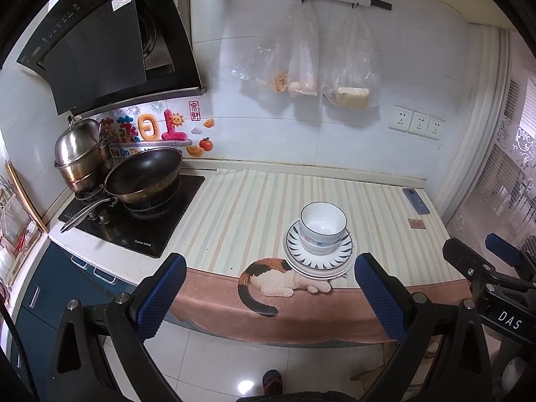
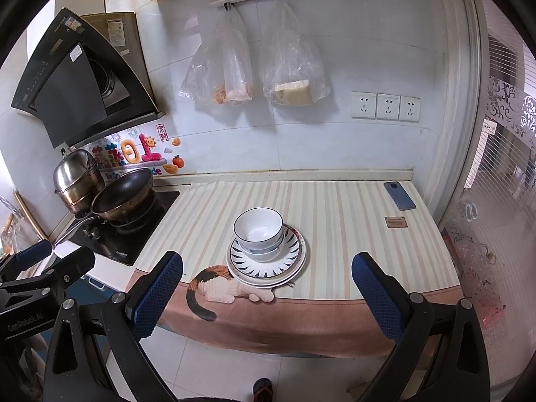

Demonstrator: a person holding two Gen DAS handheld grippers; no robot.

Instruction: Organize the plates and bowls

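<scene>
Left gripper (image 1: 269, 288): I am holding it back from the counter edge, above the floor, with its blue fingers (image 1: 164, 298) standing wide apart and nothing sitting between them.
Right gripper (image 2: 268, 288): I am keeping it level with the left one, its fingers (image 2: 378, 298) likewise spread wide and pinching nothing; its black frame is showing at the right edge of the left wrist view.
Bowls (image 2: 258, 231): two white bowls are nesting one inside the other, sitting upright ahead of the right fingers and between them, a little toward the left finger.
Plates (image 2: 268, 261): a stack of plates is lying under the bowls, the top one carrying a dark ray pattern; in the left wrist view the stack (image 1: 318, 254) is sitting ahead and closer to the right finger.
Cloth (image 2: 335, 207): a striped cloth with a cat picture is covering the counter and hanging over the edge just beyond the fingertips.
Phone (image 2: 399, 195): it is lying far ahead, beyond the right finger, well apart from the stack.
Wok (image 1: 144, 174): it is resting on the stove ahead, beyond the left finger.
</scene>
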